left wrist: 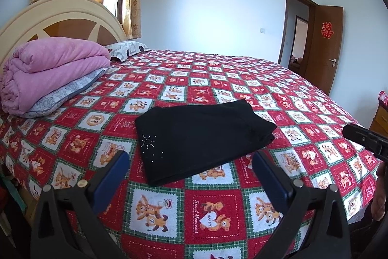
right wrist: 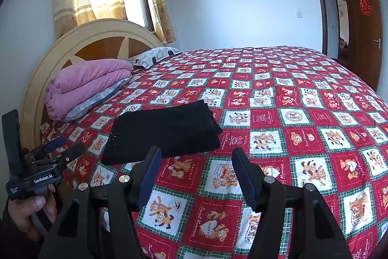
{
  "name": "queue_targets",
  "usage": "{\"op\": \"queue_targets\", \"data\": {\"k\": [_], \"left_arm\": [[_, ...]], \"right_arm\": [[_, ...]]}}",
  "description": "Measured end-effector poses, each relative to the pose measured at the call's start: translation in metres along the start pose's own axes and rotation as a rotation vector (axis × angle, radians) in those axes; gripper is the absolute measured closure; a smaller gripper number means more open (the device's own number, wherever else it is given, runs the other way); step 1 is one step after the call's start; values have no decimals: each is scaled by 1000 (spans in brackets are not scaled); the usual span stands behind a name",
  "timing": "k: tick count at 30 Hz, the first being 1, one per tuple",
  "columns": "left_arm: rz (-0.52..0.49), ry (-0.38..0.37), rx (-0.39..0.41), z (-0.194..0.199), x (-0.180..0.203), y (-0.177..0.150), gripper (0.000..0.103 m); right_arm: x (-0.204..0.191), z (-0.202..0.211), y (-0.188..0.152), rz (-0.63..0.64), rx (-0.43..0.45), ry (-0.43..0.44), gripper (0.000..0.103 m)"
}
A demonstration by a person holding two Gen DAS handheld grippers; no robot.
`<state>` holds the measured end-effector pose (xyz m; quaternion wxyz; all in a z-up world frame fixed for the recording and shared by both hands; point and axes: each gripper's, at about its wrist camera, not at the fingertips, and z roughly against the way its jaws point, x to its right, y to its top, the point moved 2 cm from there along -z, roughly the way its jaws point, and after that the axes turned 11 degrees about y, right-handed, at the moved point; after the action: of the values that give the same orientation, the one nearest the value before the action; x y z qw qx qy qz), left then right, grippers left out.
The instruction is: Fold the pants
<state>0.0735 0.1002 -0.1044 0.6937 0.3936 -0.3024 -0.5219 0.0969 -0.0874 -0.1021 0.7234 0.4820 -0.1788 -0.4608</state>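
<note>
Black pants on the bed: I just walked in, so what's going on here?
A person holds a two-finger gripper in each hand over the red bear-patterned bedspread. The black fabric pants already lie folded into a compact rectangle. The left gripper and right gripper are both open, hovering short of the pants and touching nothing. A folded pink quilt sits by the headboard.

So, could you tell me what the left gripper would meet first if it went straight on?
Probably the near edge of the folded black pants; the open left gripper points at them. Depth is uncertain.
</note>
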Motion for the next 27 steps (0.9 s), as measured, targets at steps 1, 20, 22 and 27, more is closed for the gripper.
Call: {"op": "queue_targets", "data": {"k": [1,20,22,27], "left_arm": [[-3,2,3,1,0,1,0],[-8,73,71,11,1,11,0],[-7,83,71,10,2,9,0],[-22,47,96,14,5,5,0]], "right_arm": [[0,1,0,3,2,-3,41],[-13,13,5,71,58,-32,41],[-13,13,5,70,58,-32,41],[-13,10,2,70,48,-30,41]]}}
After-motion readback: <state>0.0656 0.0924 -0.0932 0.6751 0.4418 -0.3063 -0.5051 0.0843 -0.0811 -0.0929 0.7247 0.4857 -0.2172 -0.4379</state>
